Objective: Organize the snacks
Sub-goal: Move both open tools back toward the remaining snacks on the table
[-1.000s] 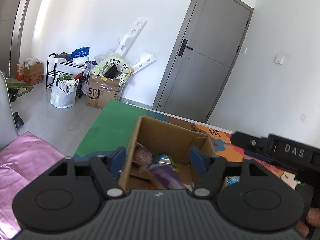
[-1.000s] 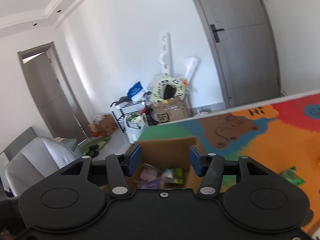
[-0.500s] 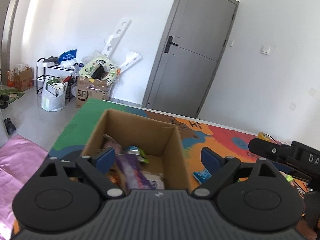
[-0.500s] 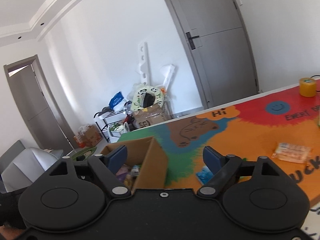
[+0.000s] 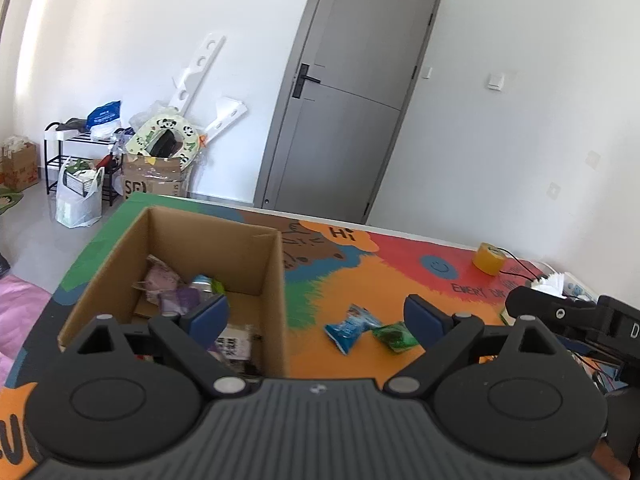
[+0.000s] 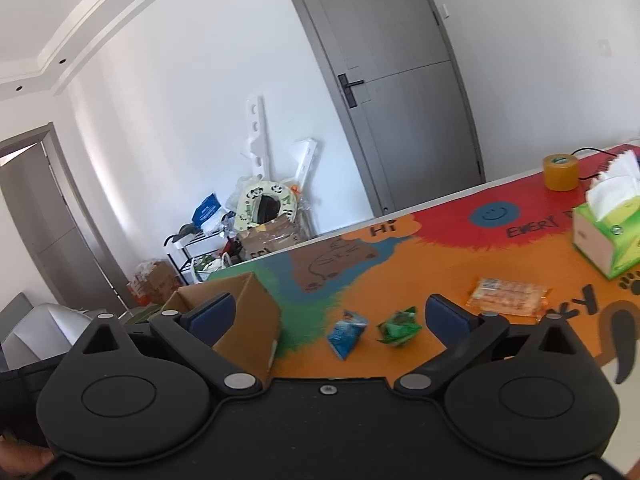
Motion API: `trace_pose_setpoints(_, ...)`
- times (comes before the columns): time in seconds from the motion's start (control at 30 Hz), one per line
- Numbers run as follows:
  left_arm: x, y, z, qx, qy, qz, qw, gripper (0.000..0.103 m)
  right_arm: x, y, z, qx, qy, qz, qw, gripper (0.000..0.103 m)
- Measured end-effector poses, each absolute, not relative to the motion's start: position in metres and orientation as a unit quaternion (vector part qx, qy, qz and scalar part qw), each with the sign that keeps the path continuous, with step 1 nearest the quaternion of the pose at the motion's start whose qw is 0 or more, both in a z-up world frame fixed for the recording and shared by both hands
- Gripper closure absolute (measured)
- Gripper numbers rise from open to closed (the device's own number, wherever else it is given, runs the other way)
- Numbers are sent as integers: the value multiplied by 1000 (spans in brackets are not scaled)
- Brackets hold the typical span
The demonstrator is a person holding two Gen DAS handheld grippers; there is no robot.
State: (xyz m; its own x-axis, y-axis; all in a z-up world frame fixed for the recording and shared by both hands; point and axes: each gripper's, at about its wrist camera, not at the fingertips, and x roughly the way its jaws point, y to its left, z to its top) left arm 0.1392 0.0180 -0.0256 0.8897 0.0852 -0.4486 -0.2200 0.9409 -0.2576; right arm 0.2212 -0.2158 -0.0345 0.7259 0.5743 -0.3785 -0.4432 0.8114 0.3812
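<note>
Both grippers are tilting gently down over the painted table (image 6: 432, 280). The left gripper (image 5: 316, 316) is standing wide with nothing between its jaws; the right gripper (image 6: 328, 316) is spreading — nothing gripped. Crinkly blue packet (image 6: 345, 334) and green packet (image 6: 398, 326) are lying just beside the open cardboard box (image 5: 276, 280) — wrappers inside.
</note>
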Motion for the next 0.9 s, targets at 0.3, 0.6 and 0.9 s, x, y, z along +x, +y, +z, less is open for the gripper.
trace_pose_setpoints(0.3,147,-11,-27,-140,232,53,961,6,221,-250,-42,144,255,253,922,0)
trace_pose_setpoints(0.6,156,-38,-29,-130,239,41,962,6,219,-284,-48,153,259,235,924,0)
trace_pose_setpoints(0.9,170,-57,-47,-133,261,9,956,6,227,-310,-65,168,275,209,923,0)
